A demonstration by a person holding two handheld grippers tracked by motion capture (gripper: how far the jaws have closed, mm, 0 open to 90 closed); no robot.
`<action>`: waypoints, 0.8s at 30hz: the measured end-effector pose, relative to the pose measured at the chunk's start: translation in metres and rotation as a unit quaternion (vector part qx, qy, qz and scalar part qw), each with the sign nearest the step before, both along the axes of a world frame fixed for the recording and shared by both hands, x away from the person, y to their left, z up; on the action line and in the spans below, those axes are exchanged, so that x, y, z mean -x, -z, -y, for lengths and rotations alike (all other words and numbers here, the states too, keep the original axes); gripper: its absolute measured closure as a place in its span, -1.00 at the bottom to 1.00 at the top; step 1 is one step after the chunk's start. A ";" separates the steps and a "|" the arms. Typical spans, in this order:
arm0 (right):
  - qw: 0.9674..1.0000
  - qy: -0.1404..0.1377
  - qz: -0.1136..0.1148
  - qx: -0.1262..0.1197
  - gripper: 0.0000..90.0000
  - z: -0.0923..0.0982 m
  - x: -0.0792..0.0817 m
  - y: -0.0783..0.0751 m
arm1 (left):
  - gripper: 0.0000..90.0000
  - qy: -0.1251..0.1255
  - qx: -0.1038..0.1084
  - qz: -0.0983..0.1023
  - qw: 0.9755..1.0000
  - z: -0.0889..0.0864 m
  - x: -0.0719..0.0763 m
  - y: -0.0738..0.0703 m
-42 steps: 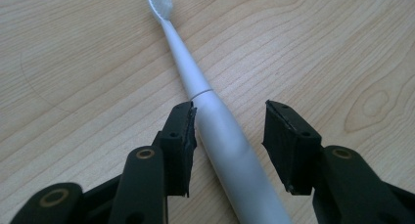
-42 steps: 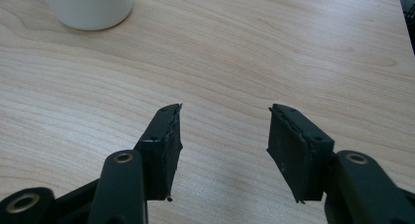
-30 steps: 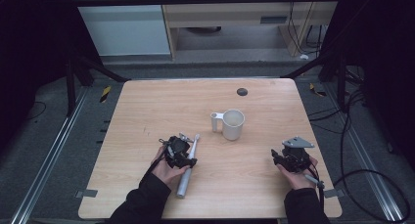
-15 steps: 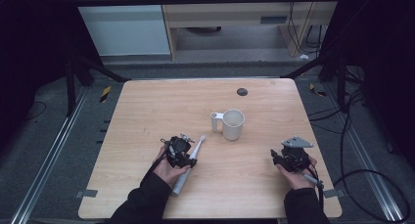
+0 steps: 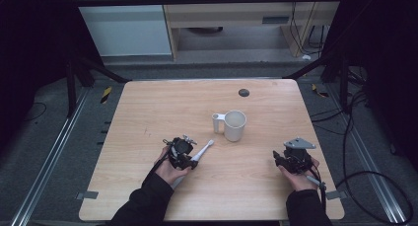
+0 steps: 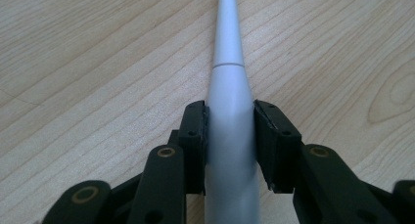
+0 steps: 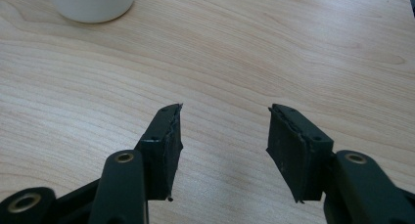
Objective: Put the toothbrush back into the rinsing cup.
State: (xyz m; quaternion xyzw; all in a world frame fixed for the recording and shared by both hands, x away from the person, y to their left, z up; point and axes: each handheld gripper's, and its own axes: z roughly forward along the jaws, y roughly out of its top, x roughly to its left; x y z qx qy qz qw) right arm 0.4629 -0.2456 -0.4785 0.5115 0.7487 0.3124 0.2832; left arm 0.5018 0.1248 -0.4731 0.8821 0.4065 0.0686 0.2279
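Note:
A white toothbrush (image 5: 203, 149) lies on the wooden table (image 5: 148, 112), its head pointing up-right toward a white mug (image 5: 234, 125). My left gripper (image 5: 190, 159) sits over the handle. In the left gripper view the jaws have just been closing, and both pads now touch the sides of the thick toothbrush handle (image 6: 230, 150) at my left gripper (image 6: 230, 111). Near the table's right front, my right gripper (image 5: 280, 159) rests low over bare wood. Its jaws (image 7: 225, 111) stand apart with nothing between them, and the mug's base (image 7: 90, 1) shows at the top left.
A small dark round spot (image 5: 243, 92) marks the far middle of the table. Black frame bars and cables run around the table's sides, and a cabinet stands beyond the far edge.
The toothbrush's head has swung to the right, toward the mug, under my left gripper. Both hands have kept their places.

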 end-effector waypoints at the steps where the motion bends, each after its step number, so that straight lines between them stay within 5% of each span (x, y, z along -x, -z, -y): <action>1: 1.000 0.000 0.000 0.001 0.03 0.000 0.000 0.000 | 0.47 0.000 0.000 -0.001 1.000 0.000 0.000 0.000; 11: 1.000 0.002 -0.001 -0.002 0.04 0.001 0.000 0.000 | 0.48 0.018 -0.007 -0.017 1.000 0.000 -0.003 -0.002; 24: 1.000 0.009 -0.002 -0.006 0.04 0.003 0.000 0.000 | 0.49 0.035 0.009 0.010 0.999 -0.003 0.007 -0.021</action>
